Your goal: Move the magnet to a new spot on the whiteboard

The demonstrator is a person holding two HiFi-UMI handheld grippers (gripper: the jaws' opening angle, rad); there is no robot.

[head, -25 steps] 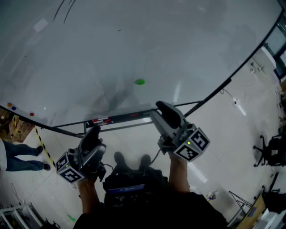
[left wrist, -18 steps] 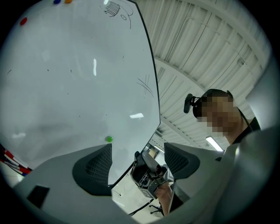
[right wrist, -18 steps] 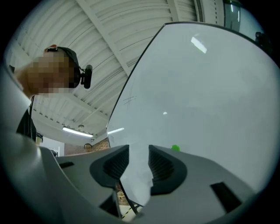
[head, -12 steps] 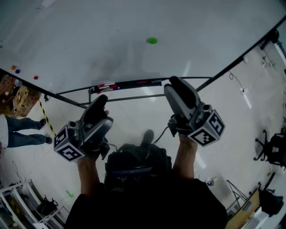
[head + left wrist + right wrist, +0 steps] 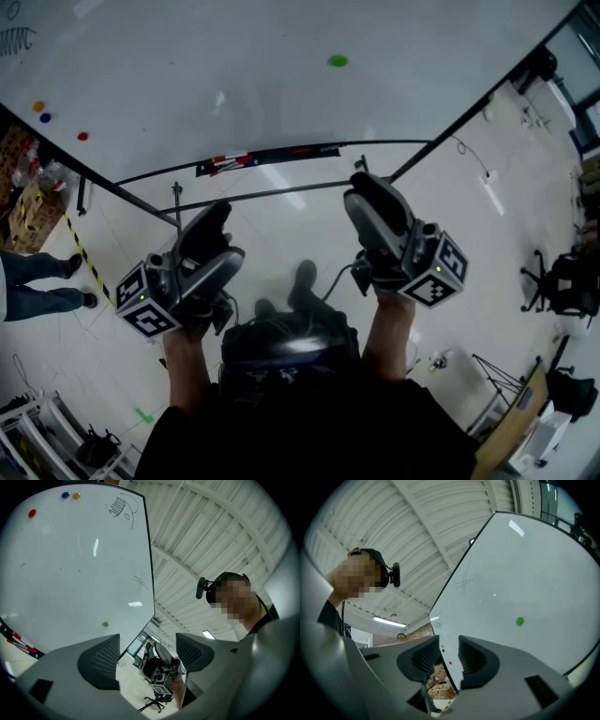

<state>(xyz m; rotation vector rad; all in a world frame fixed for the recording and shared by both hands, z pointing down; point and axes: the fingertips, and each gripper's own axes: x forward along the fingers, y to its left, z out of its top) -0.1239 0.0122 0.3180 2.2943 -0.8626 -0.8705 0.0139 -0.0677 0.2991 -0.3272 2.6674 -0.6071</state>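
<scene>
We see the whiteboard point(image 5: 234, 84) in front of us. Our left gripper point(image 5: 217, 239) has its jaws wide apart, with nothing between them. The right gripper point(image 5: 373, 199) shows only a narrow gap, also empty. The green magnet point(image 5: 338, 61) sits low on the whiteboard, toward its right edge, well apart from both grippers.

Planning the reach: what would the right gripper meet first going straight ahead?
Probably the whiteboard, near its side edge, well off the green magnet; depth is hard to judge.

no readable text, whiteboard point(image 5: 70, 564) scribbles point(image 5: 119, 509) illegible
</scene>
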